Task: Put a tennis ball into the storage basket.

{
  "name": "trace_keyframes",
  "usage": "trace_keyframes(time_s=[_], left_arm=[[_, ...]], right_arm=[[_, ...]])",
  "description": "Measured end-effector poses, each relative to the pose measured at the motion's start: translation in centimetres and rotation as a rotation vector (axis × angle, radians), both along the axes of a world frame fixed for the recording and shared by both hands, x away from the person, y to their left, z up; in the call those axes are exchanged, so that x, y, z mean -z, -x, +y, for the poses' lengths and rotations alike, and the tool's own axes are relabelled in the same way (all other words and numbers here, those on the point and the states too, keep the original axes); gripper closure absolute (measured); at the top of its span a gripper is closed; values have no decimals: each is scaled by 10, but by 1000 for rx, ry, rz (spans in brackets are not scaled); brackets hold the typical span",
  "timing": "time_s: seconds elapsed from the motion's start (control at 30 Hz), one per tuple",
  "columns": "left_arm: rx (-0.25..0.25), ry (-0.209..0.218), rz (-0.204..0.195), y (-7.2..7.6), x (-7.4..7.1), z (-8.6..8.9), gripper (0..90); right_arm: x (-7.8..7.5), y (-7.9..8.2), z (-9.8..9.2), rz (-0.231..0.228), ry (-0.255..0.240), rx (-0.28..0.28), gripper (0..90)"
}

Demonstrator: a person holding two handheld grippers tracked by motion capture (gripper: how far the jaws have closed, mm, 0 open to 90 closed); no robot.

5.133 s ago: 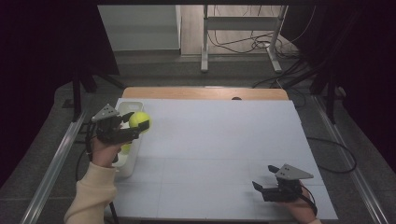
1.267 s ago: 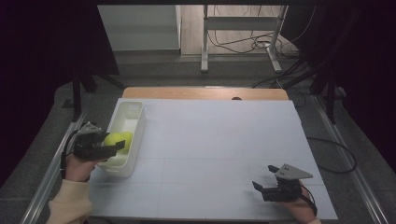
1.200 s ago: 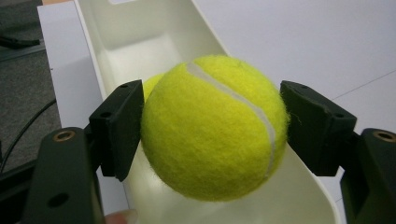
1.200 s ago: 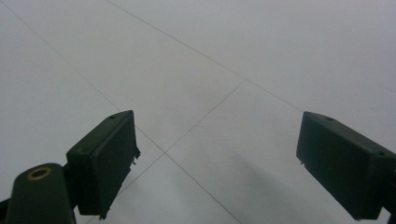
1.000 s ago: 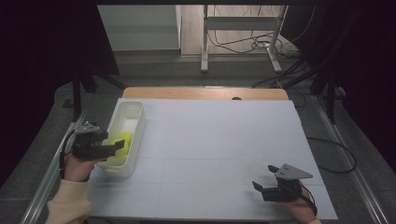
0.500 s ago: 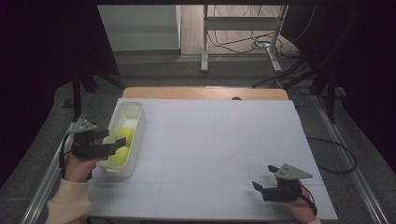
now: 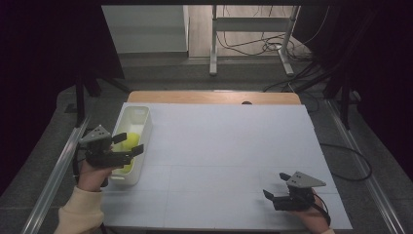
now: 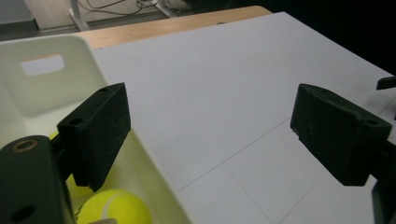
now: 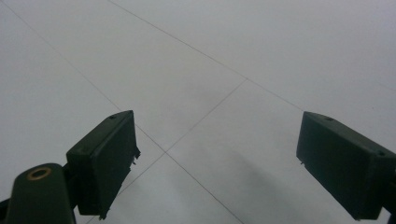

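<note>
Left hand-held gripper (image 7: 127, 145), jaws just opened and empty, straddles the bin's (image 7: 139, 115) right wall at the table's (image 7: 219, 146) left edge, tennis balls (image 8: 114, 208) inside; right hand-held gripper (image 7: 272, 195) sits open near the front-right corner, wide bare surface between.

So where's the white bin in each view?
High view: bin at the left edge of the table, a tennis ball in it, the left gripper over its near end.
Left gripper view: bin at left, its rim passing between the open jaws, ball at the bottom.
Right gripper view: not in it.
Shared landmark: the thin seam lines on the white tabletop.
</note>
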State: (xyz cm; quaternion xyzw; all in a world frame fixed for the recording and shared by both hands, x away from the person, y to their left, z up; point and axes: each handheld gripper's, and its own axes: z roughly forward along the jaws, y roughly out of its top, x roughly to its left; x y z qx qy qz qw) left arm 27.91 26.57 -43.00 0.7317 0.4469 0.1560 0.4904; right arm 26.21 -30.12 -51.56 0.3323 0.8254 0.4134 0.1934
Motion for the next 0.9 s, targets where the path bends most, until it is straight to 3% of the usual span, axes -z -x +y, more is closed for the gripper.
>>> trace_keyframes(time_s=[0.23, 0.4, 0.9], left_arm=[[48, -3, -40, 4, -1, -22, 132], [86, -9, -46, 7, 1, -39, 132], [237, -53, -14, 21, 23, -93, 132]], right_arm=[[0, 0, 0, -2, -1, -2, 128], [0, 1, 0, -3, -6, -2, 128], [-2, 3, 0, -9, -10, -7, 128]])
